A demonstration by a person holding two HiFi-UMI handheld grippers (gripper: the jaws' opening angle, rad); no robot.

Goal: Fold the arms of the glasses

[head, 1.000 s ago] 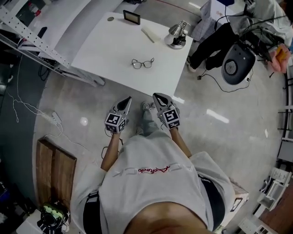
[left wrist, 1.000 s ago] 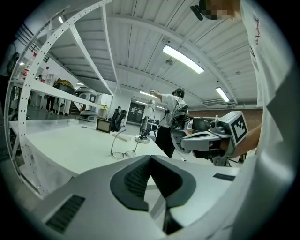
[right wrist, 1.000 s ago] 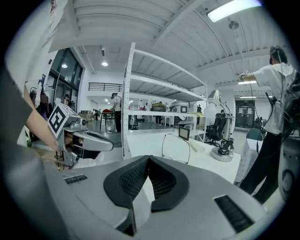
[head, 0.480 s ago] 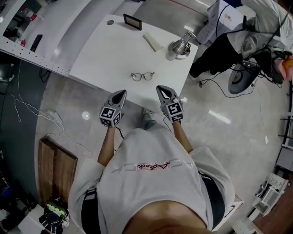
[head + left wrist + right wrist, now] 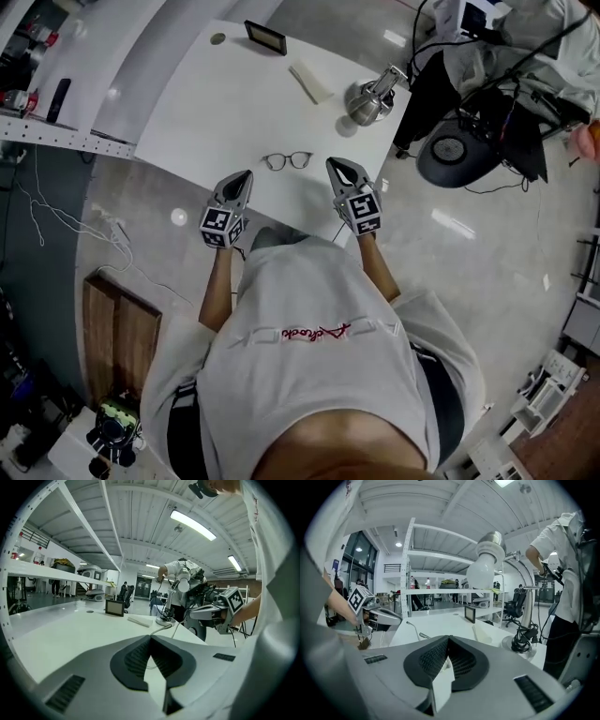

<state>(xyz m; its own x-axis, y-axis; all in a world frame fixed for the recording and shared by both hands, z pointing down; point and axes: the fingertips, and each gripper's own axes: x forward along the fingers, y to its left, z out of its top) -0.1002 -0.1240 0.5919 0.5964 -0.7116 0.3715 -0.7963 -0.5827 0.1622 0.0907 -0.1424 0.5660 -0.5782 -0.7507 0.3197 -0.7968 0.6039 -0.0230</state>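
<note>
Lab: steel shelving [image 5: 408,564], white worktable [image 5: 216,103]

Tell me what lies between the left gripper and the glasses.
Nothing but bare white table. The head view shows that stretch from the left gripper to the glasses with no object in it.

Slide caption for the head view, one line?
Person at white table holds shut left gripper and shut right gripper either side of the glasses, not touching them.
</note>
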